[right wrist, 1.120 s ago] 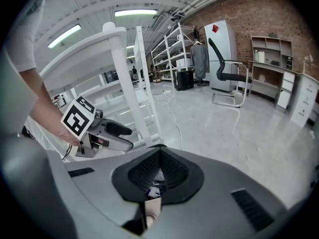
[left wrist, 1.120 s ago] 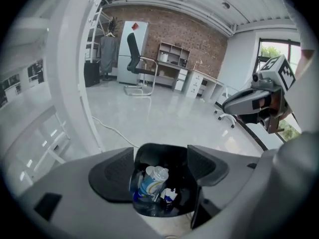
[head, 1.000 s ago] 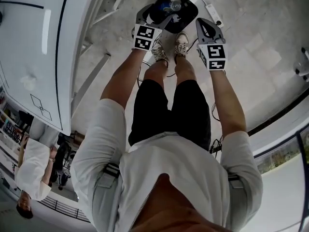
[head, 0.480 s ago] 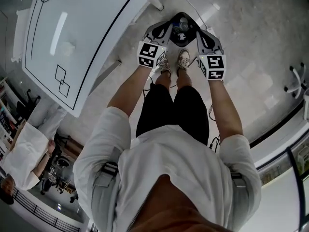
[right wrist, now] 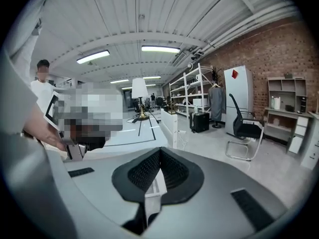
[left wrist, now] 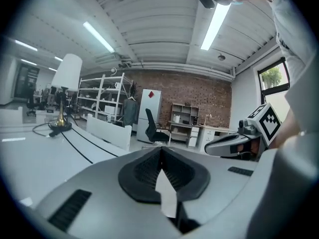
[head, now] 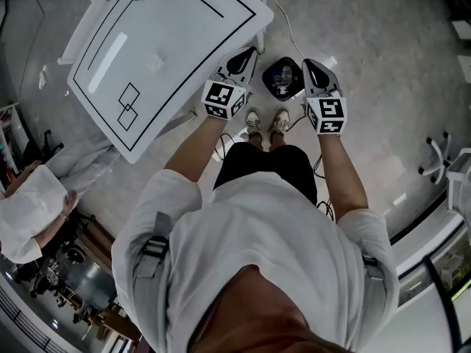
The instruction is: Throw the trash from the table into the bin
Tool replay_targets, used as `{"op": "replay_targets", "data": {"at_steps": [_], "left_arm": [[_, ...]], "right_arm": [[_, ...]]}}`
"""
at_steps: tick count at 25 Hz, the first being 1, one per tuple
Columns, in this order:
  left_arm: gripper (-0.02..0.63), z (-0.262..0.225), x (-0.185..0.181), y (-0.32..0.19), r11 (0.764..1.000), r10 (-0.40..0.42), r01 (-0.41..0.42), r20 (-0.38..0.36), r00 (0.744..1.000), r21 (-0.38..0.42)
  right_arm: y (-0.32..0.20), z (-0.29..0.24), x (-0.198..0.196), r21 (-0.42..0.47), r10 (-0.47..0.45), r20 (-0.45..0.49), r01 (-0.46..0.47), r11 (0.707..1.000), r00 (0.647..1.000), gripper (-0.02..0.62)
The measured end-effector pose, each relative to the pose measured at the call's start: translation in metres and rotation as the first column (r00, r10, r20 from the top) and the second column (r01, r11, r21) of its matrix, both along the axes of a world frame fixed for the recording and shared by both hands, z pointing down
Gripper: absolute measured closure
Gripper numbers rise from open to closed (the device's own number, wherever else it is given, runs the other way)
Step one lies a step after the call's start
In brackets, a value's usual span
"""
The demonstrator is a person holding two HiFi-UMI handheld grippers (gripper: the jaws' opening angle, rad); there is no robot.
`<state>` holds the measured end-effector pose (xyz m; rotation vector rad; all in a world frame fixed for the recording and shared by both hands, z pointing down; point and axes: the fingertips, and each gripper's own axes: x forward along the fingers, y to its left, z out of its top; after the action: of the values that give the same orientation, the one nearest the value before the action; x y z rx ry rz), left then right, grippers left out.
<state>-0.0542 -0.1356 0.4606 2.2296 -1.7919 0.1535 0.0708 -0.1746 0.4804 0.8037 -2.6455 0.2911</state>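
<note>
Both tools are held out level in front of the chest, side by side and apart. The left hand-held gripper (head: 247, 53) has just been closing its jaws; they are now pressed together, and nothing is seen between them in the left gripper view. The right hand-held gripper (head: 308, 64) is likewise pressed together and pinches nothing. Below and between the two, the bin (head: 266, 74) is seen on the floor just past the feet, with trash already in it, what looks like a clear bottle (head: 285, 77) among it. Further off to the left the white bench (head: 184, 28) is seen. One crumpled white scrap (head: 154, 62) is left on it near the middle, well apart from both tools; what it is made of cannot be told. Step judged: between drops, one load binned and the next pick not yet begun. For the next move a turn to the bench is called for. One gripper is to be opened and lowered over the scrap, which is then to be pinched lightly since it is likely to crush or slip. The bin is to be kept in reach for the carry back.
</note>
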Motion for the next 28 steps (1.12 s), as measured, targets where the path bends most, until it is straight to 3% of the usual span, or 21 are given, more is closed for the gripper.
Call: {"op": "replay_targets", "data": {"at_steps": [12,23,28], "left_arm": [[0.597,-0.087,-0.046,0.032,0.985,-0.139,0.135,0.031,0.990,0.111],[0.595,-0.110,-0.067,0.054,0.956,-0.249,0.241,0.031,0.968,0.165],[0.595,-0.109,-0.081,0.072,0.932,-0.337,0.328,0.039,0.941,0.153]], "right_arm": [[0.009,-0.098,-0.040,0.139,-0.115,0.076,0.103,0.985,0.990,0.592],[0.016,-0.115,-0.057,0.171,-0.205,0.089,0.188,0.967,0.975,0.592],[0.025,-0.116,-0.081,0.162,-0.293,0.103,0.274,0.948,0.951,0.592]]}}
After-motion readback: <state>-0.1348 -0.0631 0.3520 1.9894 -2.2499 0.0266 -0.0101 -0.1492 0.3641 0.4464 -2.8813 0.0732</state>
